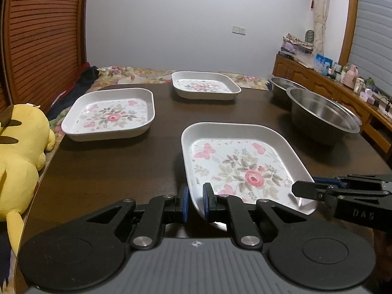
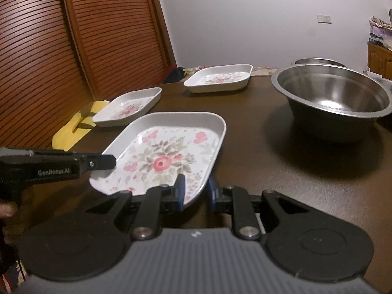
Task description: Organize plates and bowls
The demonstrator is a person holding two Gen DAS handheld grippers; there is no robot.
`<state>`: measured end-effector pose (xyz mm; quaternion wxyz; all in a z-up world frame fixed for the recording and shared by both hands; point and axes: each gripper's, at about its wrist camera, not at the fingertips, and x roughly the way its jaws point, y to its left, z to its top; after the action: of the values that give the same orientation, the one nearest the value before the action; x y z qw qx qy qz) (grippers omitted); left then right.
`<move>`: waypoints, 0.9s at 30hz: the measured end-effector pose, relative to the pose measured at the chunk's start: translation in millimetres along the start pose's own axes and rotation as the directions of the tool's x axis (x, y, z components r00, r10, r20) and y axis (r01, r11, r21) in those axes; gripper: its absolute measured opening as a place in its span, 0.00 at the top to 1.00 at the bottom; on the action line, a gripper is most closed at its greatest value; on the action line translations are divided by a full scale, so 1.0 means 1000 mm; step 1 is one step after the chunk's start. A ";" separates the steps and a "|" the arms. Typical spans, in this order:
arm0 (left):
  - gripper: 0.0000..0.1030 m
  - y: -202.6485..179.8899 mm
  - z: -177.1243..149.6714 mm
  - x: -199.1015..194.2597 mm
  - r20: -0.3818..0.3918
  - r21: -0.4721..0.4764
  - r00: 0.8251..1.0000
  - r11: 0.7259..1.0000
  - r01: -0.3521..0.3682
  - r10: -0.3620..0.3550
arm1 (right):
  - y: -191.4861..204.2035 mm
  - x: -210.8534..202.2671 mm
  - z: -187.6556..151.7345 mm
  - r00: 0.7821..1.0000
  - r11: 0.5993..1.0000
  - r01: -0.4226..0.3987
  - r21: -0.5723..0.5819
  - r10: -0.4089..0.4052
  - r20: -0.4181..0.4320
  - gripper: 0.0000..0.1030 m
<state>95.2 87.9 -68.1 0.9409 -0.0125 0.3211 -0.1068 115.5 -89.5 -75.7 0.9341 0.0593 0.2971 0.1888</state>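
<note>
Both grippers sit on the near plate (image 1: 241, 169), one at each near corner, probably so the wide, shallow dish can be lifted level rather than tipping from a single edge. The left gripper (image 1: 195, 202) has its fingers set narrow astride the plate's rim, one blue pad outside the wall and one inside; whether they are pressing yet I cannot tell. The right gripper (image 2: 196, 187) straddles the opposite near corner the same way, also narrow, with contact equally unclear.

The near plate is a white, rounded-square dish with a raised wall and a printed pink rose, leaves and butterflies on its floor. It lies on the dark tabletop (image 1: 110, 171), at the edge closest to the grippers. Two matching plates stand beyond it: the left plate (image 1: 110, 115) farther back to its left, and the far plate (image 1: 204, 87) at the back edge. To the near plate's right is a steel bowl (image 2: 330, 98), with a second bowl (image 2: 316, 61) just behind it. Judging by the layout, stacking like with like is the likely aim.
</note>
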 end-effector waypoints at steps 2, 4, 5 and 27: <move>0.87 0.000 -0.001 -0.001 0.000 0.000 1.000 1.000 -0.002 0.002 | 0.002 0.000 -0.001 1.000 1.000 0.006 -0.011 -0.006 0.006 0.79; 0.87 -0.001 -0.003 -0.001 -0.002 -0.002 1.000 1.000 -0.003 0.003 | 0.001 -0.002 -0.002 1.000 1.000 0.006 -0.012 -0.006 0.009 0.79; 0.87 0.000 -0.004 0.000 -0.005 -0.005 1.000 1.000 -0.002 0.002 | -0.001 -0.003 -0.002 1.000 1.000 0.004 -0.011 -0.004 0.010 0.79; 0.87 0.006 0.000 0.003 0.007 -0.027 1.000 1.000 -0.008 0.009 | -0.006 -0.008 0.000 0.999 1.000 0.025 0.008 -0.025 0.046 0.78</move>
<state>98.6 93.5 -70.5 0.9422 -0.0240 0.3194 -0.0985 111.3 -98.1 -72.3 0.9428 0.0636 0.2768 0.1745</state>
